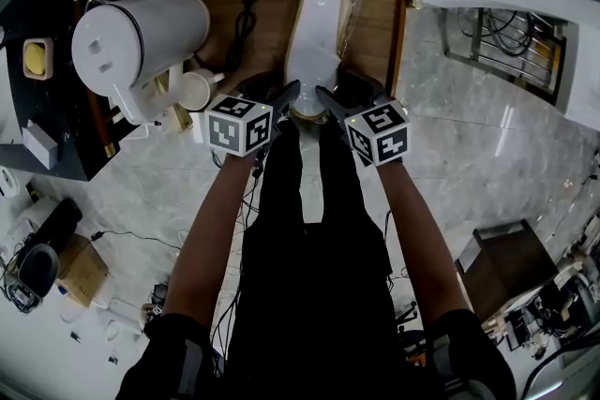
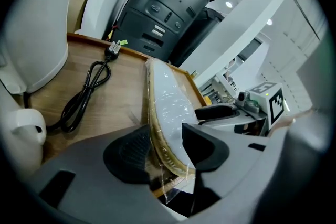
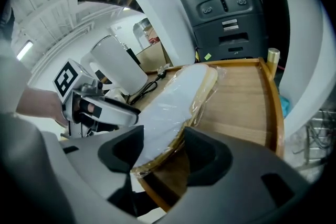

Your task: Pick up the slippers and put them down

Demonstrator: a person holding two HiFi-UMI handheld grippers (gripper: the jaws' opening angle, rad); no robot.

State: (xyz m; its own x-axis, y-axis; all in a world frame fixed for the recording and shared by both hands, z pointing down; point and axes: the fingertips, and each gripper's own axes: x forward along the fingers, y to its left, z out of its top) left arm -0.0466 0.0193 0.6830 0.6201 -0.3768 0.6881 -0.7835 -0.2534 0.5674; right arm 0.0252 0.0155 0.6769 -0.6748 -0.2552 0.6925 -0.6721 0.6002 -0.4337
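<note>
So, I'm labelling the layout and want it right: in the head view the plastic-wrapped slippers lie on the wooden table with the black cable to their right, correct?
Not quite. The head view shows the black cable to the left of the plastic-wrapped slippers, between them and the white jug. The rest holds: they lie on the wooden table.

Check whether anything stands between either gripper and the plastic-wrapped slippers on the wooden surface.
Nothing visible does. The left gripper and the right gripper each have open jaws astride the near end of the slippers. The black cable lies clear to the left on the wooden surface.
</note>
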